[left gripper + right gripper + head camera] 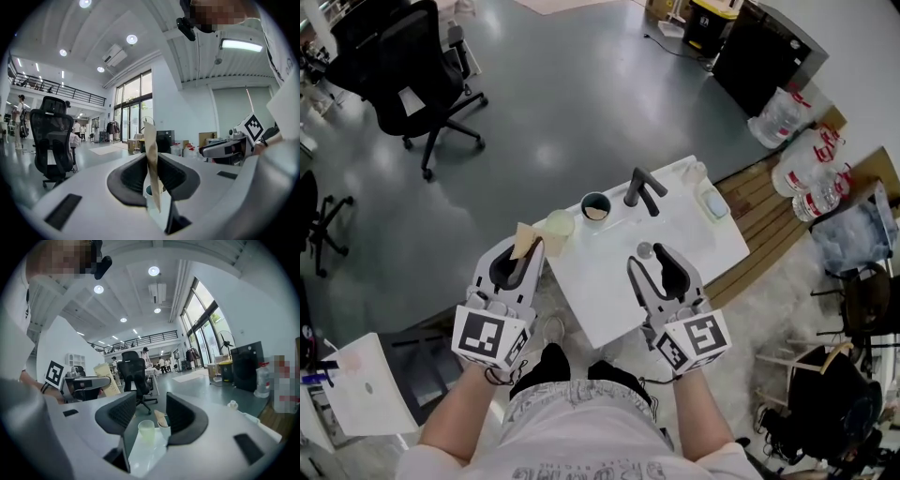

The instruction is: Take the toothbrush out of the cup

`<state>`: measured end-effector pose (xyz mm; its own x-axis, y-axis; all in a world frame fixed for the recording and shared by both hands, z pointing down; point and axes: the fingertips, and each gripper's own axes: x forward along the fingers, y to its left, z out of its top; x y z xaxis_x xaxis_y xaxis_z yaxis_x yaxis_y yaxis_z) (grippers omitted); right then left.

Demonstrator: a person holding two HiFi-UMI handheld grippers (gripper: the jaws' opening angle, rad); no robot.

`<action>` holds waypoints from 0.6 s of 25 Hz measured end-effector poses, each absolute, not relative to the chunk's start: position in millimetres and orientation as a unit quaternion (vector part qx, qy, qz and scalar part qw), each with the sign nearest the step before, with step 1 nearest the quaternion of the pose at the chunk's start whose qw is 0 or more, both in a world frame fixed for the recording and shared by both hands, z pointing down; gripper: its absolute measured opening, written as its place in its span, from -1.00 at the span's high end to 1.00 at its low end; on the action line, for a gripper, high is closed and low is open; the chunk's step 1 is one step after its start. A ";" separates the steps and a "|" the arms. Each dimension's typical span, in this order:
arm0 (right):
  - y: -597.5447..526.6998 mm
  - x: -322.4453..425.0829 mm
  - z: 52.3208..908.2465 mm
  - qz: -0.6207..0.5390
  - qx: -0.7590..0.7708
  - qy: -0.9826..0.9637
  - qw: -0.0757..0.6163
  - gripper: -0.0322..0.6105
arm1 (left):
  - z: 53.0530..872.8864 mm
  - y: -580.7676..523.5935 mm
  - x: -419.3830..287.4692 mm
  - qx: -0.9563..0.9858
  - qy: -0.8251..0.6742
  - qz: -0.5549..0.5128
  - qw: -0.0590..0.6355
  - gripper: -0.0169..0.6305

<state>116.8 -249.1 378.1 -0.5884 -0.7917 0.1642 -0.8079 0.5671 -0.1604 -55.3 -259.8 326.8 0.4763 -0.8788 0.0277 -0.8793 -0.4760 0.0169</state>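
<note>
While the left gripper (520, 262) is pinching a flat tan packet (151, 154) upright between narrow jaws at the table's (600, 291) left edge (whether it is the toothbrush, I cannot tell), the right gripper (649, 262) is hovering over the table, jaws wide and empty. The cup (595, 207) is standing far on the table, holding something beige, just beside a pale green cup (560, 223).

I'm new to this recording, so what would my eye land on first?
The left gripper, at the white table's left corner, has its jaws shut on a tan card-like piece. The right gripper hangs over the table, jaws apart, holding nothing. Beyond stand a pale green cup, a dark-rimmed cup and a black tap.
</note>
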 end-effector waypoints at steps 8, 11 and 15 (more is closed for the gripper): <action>-273.8 110.0 399.6 0.113 0.427 -0.895 0.055 0.24 | 344.7 -268.3 -75.3 0.839 -0.544 0.023 0.028 0.72; -283.7 105.5 410.4 0.121 0.415 -0.900 0.059 0.23 | 350.1 -270.6 -82.7 0.830 -0.557 0.028 0.032 0.72; -297.4 97.0 425.5 0.124 0.397 -0.907 0.069 0.23 | 358.8 -274.7 -91.8 0.817 -0.575 0.034 0.040 0.72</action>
